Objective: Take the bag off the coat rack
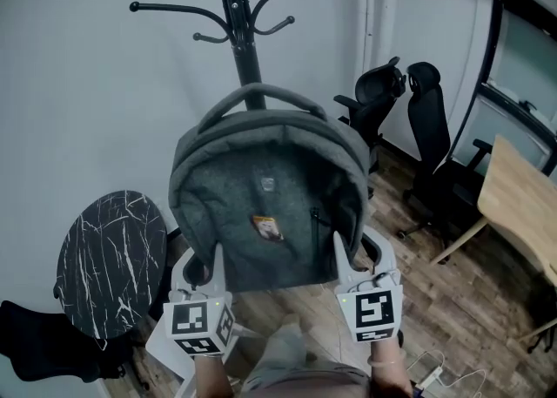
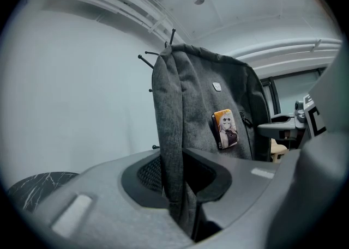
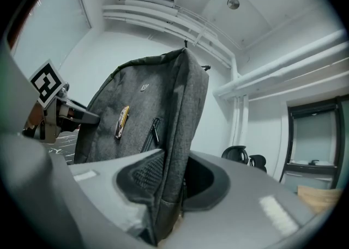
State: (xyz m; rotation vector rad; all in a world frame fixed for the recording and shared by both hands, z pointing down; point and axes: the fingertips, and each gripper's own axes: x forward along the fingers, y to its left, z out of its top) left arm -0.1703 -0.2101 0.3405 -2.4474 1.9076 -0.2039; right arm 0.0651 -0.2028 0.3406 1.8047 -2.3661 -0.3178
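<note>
The grey bag (image 1: pixel 265 205) hung in the air just in front of the coat rack (image 1: pixel 237 13). It was upright and below the rack's hooks, and its top handle (image 1: pixel 261 91) arched across the pole without being on any hook. A small picture badge (image 1: pixel 267 227) and a zip pull (image 1: pixel 314 226) showed on its front.

The left gripper (image 2: pixel 175 180) had its jaws pressed narrowly on the fabric of the bag's lower left edge. The right gripper (image 3: pixel 166 180) was clamped the same way on the lower right edge, so the two carried the bag between them.

A round black table with white veins (image 1: pixel 109 261) stood low to the left of the coat rack. Two black office chairs (image 1: pixel 374 100) stood to the rack's right, and a wooden desk (image 1: pixel 518 205) farther right on the plank floor (image 1: pixel 452 300).
</note>
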